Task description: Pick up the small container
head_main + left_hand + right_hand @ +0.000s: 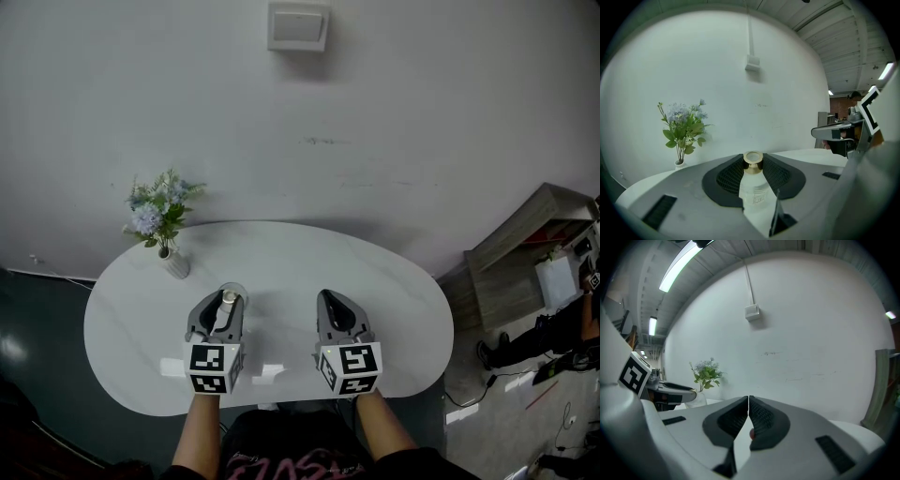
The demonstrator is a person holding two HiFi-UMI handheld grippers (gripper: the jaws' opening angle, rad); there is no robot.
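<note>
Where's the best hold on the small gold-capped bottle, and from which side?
The bottle by its clear body, just under the gold cap, from the near side with tongs roughly level: it stands upright, body wider than cap. The left tongs grip it so now.

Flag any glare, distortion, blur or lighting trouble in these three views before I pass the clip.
Head view: even, rather dim lighting, with only a soft sheen on the white oval table.
Left gripper view: strong fisheye bend and a black rim; the small clear glass bottle with a gold cap is sharp.
Right gripper view: same distortion, with the ceiling strip light blown out.
</note>
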